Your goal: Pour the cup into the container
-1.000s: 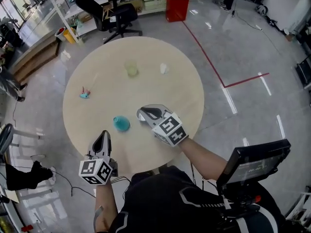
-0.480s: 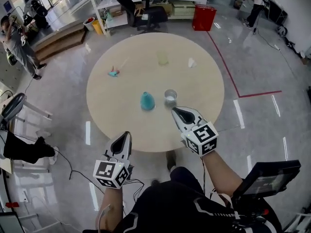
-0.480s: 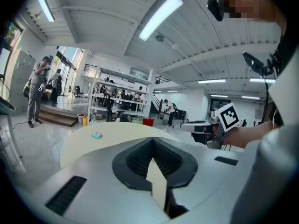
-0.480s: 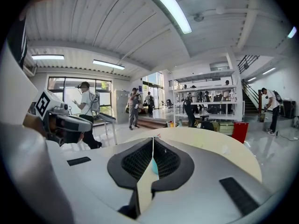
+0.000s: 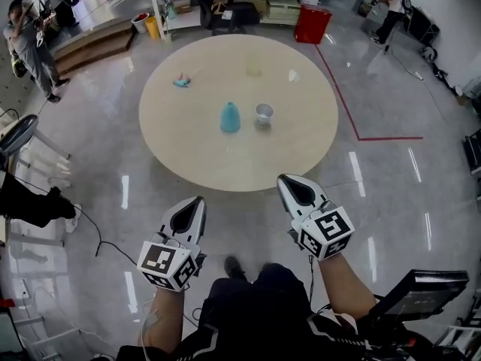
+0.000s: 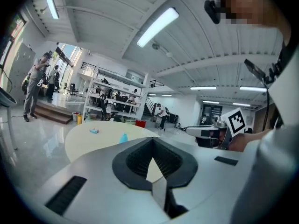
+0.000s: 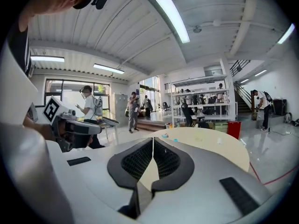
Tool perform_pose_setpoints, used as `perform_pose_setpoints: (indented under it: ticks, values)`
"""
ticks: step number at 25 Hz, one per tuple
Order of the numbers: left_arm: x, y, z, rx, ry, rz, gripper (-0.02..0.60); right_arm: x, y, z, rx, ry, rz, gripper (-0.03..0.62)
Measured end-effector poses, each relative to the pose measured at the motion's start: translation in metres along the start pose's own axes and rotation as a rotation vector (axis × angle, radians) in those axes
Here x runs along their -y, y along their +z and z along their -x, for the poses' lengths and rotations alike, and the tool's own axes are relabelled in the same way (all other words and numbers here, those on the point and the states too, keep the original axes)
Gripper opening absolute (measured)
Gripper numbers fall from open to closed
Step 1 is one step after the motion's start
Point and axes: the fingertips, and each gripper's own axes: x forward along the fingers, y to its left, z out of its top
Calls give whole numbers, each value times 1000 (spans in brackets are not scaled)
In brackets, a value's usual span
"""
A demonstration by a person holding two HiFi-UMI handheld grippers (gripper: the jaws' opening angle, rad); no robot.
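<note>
L tongs (image 5: 197,200) and R tongs (image 5: 284,179) are both closed, jaws pressed together, w/ nothing in them. The L gripper view shows the ribbed black pads (image 6: 140,160) meeting at the tip w/ no gap. The R gripper view shows the same.

Both tongs hang over the shiny floor (image 5: 248,216), on the near side of the round table (image 5: 195,149), not touching it. They sit side by side, L a bit lower in the head view. Each points at the table.

Blue cup (image 5: 230,117) stands near the middle of the table. Container (image 5: 264,113) stands just to the R of it, close but apart. Can't tell what is inside either one. Both are well away from the tongs.

Far side of the table has 3 small things: a blue toy (image 5: 181,82) on the L, a pale yellow cup (image 5: 253,70) in the middle, and a white bit (image 5: 294,74) on the R.

Past the table are a red bin (image 5: 312,24) and a black chair (image 5: 218,2). A red line (image 5: 353,119) runs on the floor to the R. A person (image 5: 26,43) stands far L, and another (image 5: 387,2) far R.
</note>
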Motion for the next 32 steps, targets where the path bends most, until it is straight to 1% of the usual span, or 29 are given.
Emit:
perform_pose_setpoints:
  ticks: [2, 6, 7, 10, 13, 15, 19, 22, 25, 27, 30, 32]
  values:
    - [22, 5, 14, 23, -19, -5, -1, -6, 4, 26, 30, -11, -18, 13]
    - [70, 2, 42, 40, -34, -51, -2, -14, 10, 81, 106, -11, -87, 12]
    - [84, -1, 52, 45, -32, -65, 0, -17, 7, 98, 113, -4, -93, 12]
    - [135, -12, 82, 60, -14, -111, 0, -26, -9, 153, 89, 12, -69, 12]
    - [184, -32, 106, 58, -3, -98, 0, -32, -25, 213, 85, 17, -67, 14]
    - [209, -44, 121, 49, 19, -80, 0, -36, -34, 244, 85, 17, -67, 14]
    - [250, -61, 164, 43, 64, -79, 0, -49, -41, 301, 134, 5, -116, 15]
    - [273, -73, 197, 24, 72, -80, 0, -64, -41, 338, 126, -15, -118, 15]
    - [292, -79, 228, 24, 53, -100, 0, -91, -46, 365, 100, -44, -55, 14]
    - [306, -87, 254, 43, 25, -100, 0, -118, -56, 382, 92, -49, -46, 12]
    - [325, -112, 304, 65, -21, -91, 0, -165, -71, 410, 84, -59, -47, 12]
    - [330, -134, 337, 58, -33, -70, 0, -197, -80, 429, 83, -77, -45, 12]
